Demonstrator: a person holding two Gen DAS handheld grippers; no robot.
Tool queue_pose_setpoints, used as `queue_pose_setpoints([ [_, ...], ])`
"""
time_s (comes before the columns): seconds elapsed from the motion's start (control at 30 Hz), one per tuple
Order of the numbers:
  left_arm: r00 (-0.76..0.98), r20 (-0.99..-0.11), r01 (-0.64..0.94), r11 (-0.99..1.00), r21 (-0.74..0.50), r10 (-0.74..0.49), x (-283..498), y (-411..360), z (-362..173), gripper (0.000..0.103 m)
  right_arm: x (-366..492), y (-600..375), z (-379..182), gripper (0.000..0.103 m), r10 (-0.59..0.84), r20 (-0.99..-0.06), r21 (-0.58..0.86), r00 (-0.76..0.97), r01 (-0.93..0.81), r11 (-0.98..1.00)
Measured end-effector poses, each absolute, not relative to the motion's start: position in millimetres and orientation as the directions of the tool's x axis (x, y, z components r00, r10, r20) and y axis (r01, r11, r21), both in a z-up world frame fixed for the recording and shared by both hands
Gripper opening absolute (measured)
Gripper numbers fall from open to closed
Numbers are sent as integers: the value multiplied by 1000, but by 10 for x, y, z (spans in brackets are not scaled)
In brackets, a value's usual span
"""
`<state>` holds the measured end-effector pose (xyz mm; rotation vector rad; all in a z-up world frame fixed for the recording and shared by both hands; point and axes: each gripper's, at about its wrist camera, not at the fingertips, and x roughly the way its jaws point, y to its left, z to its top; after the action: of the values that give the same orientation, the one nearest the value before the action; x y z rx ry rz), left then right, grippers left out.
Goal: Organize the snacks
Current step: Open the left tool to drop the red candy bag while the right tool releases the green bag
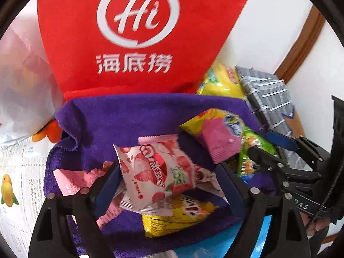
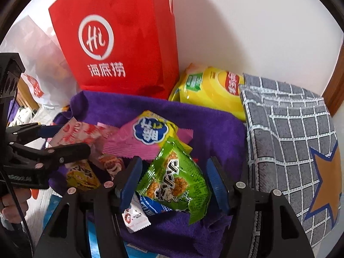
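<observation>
Several snack packets lie on a purple towel [image 1: 129,116] [image 2: 215,129]. My left gripper [image 1: 169,176] is open around a pink-and-white strawberry packet [image 1: 154,167], above a yellow packet [image 1: 178,217]. My right gripper [image 2: 174,178] is open around a green packet [image 2: 174,178]; it also shows in the left wrist view [image 1: 271,148]. A pink-and-yellow packet [image 2: 148,135] [image 1: 217,135] lies between them. The left gripper [image 2: 64,139] appears in the right wrist view at the strawberry packet [image 2: 79,135].
A red paper bag [image 1: 129,34] [image 2: 120,43] stands behind the towel. A large yellow chip bag [image 2: 210,90] and a grey checked cloth [image 2: 290,133] are at the right. A white plastic bag [image 1: 19,86] is at the left.
</observation>
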<state>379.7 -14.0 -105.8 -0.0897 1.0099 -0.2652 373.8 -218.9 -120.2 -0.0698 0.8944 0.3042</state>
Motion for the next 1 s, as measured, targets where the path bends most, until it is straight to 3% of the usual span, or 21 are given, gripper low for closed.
queue_pose_setpoints([
  [0.3, 559, -806, 150, 980, -131, -193, 3672, -133, -812, 90, 3568, -2140, -904, 76, 231, -738, 66, 634, -272, 960],
  [0.53, 563, -798, 136, 976, -169, -216, 3488, -80, -606, 90, 3337, -2163, -681, 77, 208, -737, 91, 643, -211, 973],
  [0.93, 622, -757, 165, 979, -122, -199, 2503, -142, -212, 90, 2472, -2216, -236, 77, 163, -699, 89, 696, -141, 986],
  [1.0, 642, -740, 165, 979, -122, -200, 2310, -145, -155, 90, 2270, -2224, -172, 82, 135, -687, 65, 714, -125, 990],
])
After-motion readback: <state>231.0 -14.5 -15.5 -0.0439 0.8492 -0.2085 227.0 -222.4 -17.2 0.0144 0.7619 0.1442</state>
